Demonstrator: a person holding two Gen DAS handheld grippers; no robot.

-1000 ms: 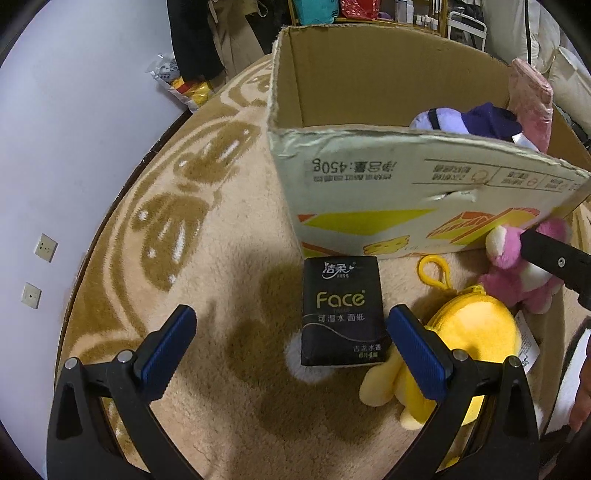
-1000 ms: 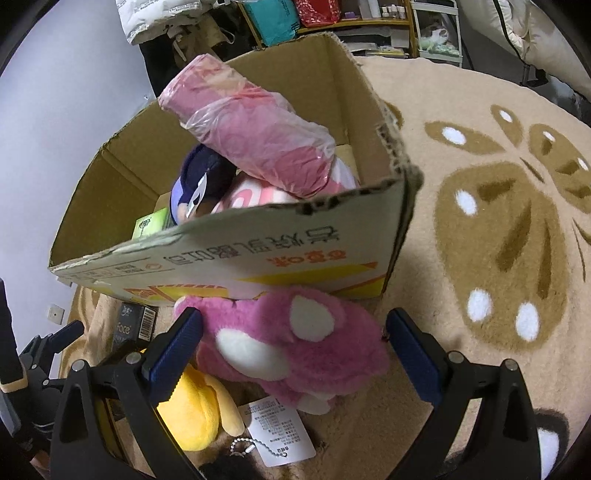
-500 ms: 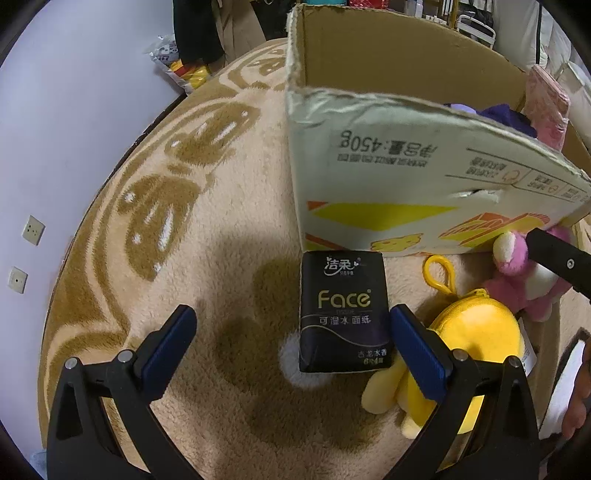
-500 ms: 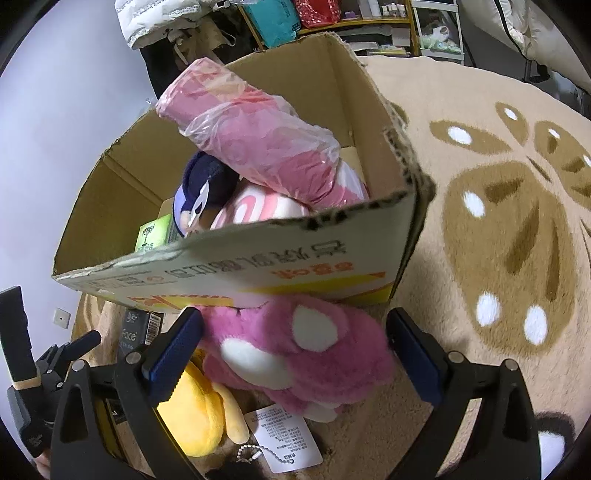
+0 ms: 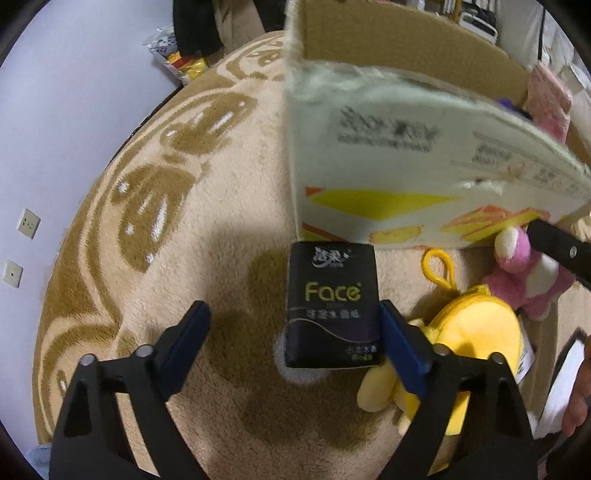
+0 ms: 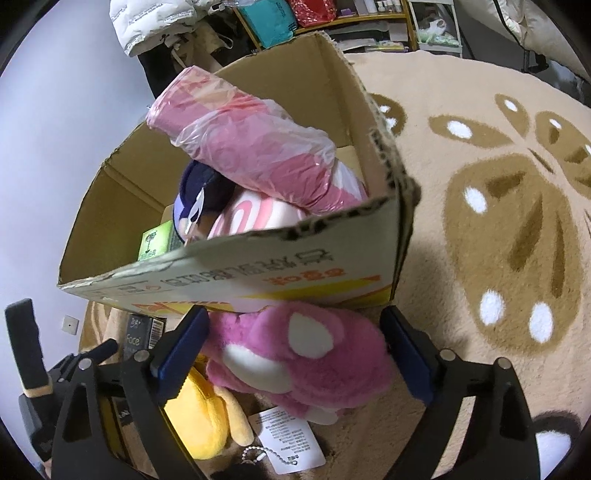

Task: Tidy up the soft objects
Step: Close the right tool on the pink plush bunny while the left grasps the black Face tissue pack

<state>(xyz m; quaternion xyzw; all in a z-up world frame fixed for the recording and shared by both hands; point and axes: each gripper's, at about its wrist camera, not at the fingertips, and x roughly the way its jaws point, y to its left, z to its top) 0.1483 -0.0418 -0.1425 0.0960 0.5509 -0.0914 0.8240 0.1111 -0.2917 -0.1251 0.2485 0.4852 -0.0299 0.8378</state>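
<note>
A black "Face" tissue pack lies on the carpet just in front of a cardboard box. My left gripper is open; the pack lies between its fingers, close to the right one. A yellow plush and a pink plush lie to the right. In the right wrist view my right gripper is open around the pink plush, beside the yellow plush. The box holds a pink bagged bundle and a purple plush.
A beige carpet with brown patterns covers the floor. A white wall runs along the left. Shelves and bags stand behind the box. A paper tag lies under the pink plush.
My left gripper has moved forward and down towards the tissue pack and box. My right gripper has advanced so the pink plush lies deeper between its fingers.
</note>
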